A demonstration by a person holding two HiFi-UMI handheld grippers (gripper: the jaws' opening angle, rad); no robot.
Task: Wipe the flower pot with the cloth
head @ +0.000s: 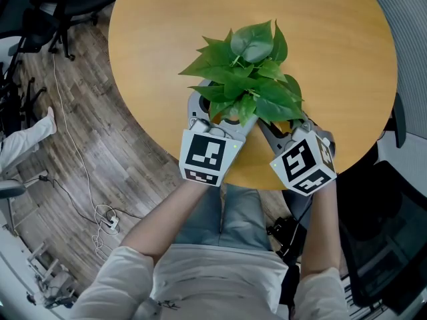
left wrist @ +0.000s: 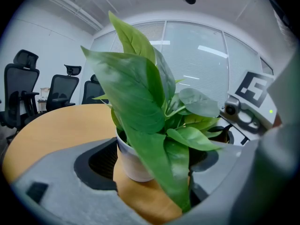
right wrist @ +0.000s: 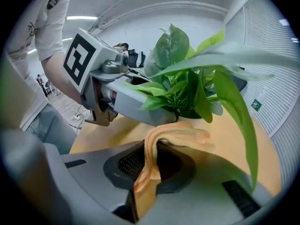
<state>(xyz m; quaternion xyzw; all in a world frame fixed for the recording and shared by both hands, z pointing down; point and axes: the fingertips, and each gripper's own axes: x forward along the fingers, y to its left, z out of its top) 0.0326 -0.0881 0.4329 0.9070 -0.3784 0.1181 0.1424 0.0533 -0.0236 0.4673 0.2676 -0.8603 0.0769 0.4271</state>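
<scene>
Grippers | left gripper [left wrist: 157, 170]: jaws spread astride white pot [left wrist: 133, 161], one pad at its wall, other side behind a leaf | right gripper [right wrist: 150, 172]: clenched on cloth [right wrist: 183, 136], which arcs up against pot under leaves [head: 247, 79] | pot upright on round table [head: 167, 32], near person's edge

A round wooden table [head: 333, 59] stands on plank flooring [head: 100, 159], black office chairs [left wrist: 61, 93] nearby.
</scene>
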